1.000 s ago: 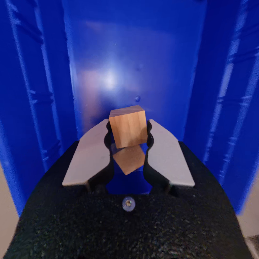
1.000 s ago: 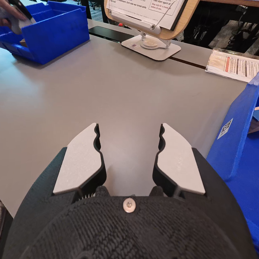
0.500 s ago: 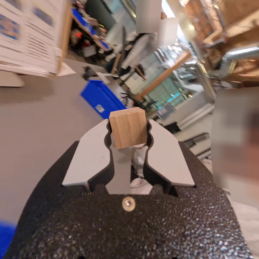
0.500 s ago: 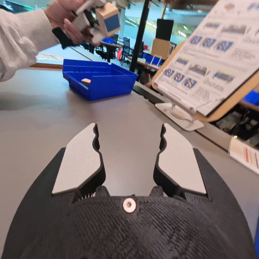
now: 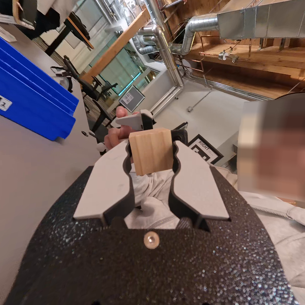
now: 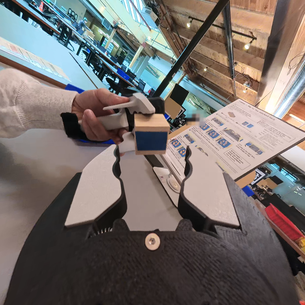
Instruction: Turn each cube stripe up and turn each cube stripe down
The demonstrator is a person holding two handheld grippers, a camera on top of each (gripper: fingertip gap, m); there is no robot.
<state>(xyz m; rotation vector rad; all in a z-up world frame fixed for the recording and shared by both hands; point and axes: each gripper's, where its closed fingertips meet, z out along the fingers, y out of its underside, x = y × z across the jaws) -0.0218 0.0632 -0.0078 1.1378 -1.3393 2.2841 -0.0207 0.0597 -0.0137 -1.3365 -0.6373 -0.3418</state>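
Note:
My left gripper (image 5: pixel 151 152) is shut on a wooden cube (image 5: pixel 151 151) and holds it in the air, high above the grey table (image 5: pixel 33 165). The right wrist view shows the same cube (image 6: pixel 151 137) just ahead of my right gripper, with a broad blue stripe (image 6: pixel 151 139) on the face toward that camera. My right gripper (image 6: pixel 152 158) is open and empty, its fingertips just below and short of the cube. It also shows behind the cube in the left wrist view (image 5: pixel 137 121), in a person's hand.
A blue bin (image 5: pixel 33 105) stands on the table at the left of the left wrist view. An instruction board on a stand (image 6: pixel 231 140) is to the right in the right wrist view. A person's sleeve and hand (image 6: pixel 49 107) hold the left gripper.
My left gripper lifted the cube out of the blue bin and swung it up toward my right gripper. My right gripper tilted up and came close to the cube, still open.

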